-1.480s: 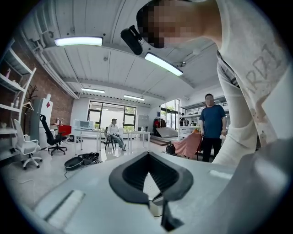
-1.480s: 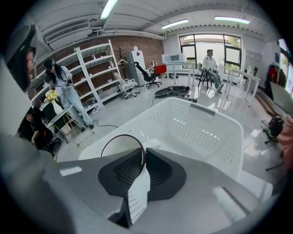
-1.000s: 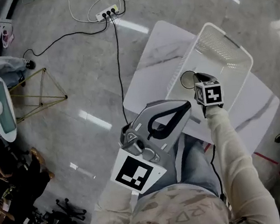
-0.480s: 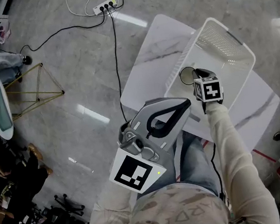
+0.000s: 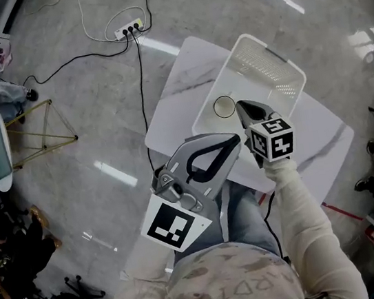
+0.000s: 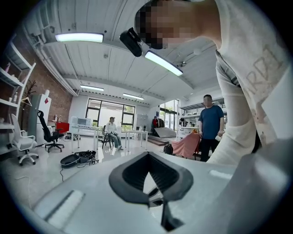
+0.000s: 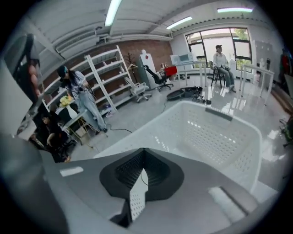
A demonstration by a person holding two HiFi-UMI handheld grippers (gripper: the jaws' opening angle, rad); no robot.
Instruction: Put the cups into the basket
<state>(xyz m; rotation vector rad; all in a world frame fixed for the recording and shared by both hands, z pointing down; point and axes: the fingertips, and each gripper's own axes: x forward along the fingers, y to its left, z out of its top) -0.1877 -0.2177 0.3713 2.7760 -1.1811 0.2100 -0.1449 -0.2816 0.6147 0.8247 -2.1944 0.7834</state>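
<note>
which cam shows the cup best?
Head view: the cup shows from above, mouth up, at the white basket's near corner. The right gripper view shows only basket mesh, no cup. The left gripper view shows neither.

Hidden and cropped parts, head view plus right tool view

The right tool (image 5: pixel 241 106) and its sleeve (image 5: pixel 301 212) cover the near corner of the basket (image 5: pixel 279 69) and a strip of the table (image 5: pixel 173 78). The left tool (image 5: pixel 234 145) hides the table's near edge. The cup (image 5: pixel 224 107) shows only its rim from above, so its walls can't be read. In the right tool view the tool body covers the basket's near wall. The people (image 5: pixel 7 249) at the head view's left edge are dark and cropped.
</note>
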